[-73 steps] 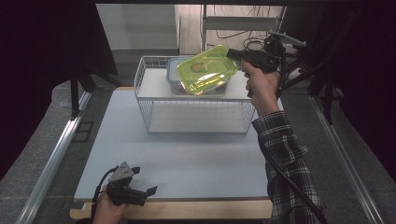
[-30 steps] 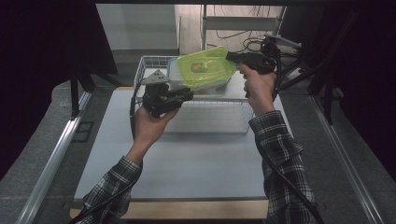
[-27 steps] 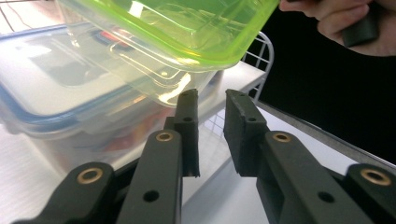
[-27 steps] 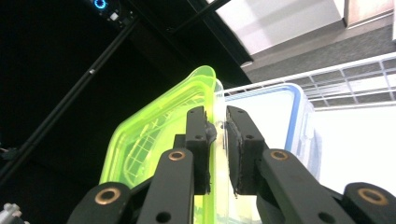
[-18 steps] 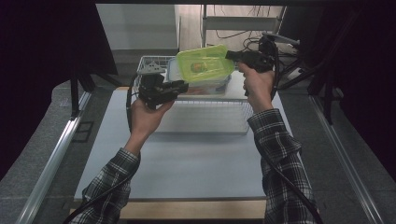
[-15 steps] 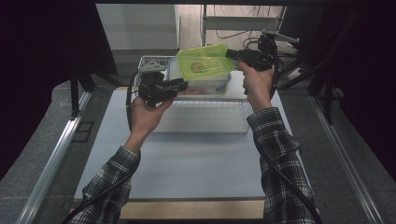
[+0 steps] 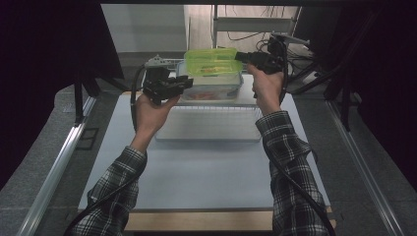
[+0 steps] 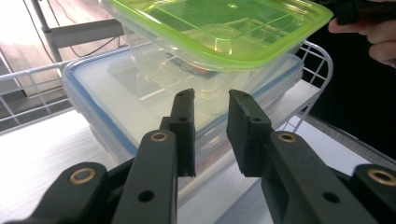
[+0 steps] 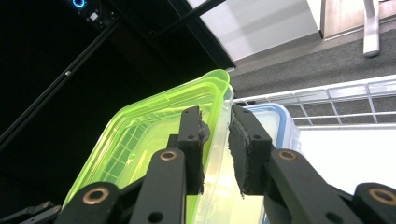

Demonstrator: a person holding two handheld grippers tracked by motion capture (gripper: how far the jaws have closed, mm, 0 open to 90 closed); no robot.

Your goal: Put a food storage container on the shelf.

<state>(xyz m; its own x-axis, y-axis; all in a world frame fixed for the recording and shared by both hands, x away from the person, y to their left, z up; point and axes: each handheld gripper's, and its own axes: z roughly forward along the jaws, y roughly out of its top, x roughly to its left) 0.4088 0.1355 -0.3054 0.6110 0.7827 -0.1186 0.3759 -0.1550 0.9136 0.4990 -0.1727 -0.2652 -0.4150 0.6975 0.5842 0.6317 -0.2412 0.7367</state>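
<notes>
A person stands at the near edge of a pale bench [image 7: 206, 167], both checked sleeves reaching forward and away. Each hand carries a black two-jaw claw.

The left claw [image 7: 183, 84] hovers just beside the left end of a stack of food boxes. Its jaws stand a little apart with nothing between them; in the left gripper view they point at the side of the lower box. They have just been opening slightly.

Past it, a white wire basket [image 7: 211, 123] sits on the far half of the bench. Inside it rests a clear box with a blue-rimmed lid [image 8: 116, 116].

Above that box the right claw [image 7: 242, 55] holds a clear box with a green lid [image 7: 212, 61] by its right edge. In the right gripper view the box's rim runs up between the two jaws, which grip it there. These jaws have just been easing open a little, yet the green-lidded box sits roughly level, so the grip appears to hold. Whether its base touches the lid beneath cannot be told.

To do this step well, the right claw likely should keep firm pressure on the rim, since a one-sided hold lets the far end sag. The left claw probably needs to open wider and close on the opposite edge, sharing the weight before any lift over the basket wall
</notes>
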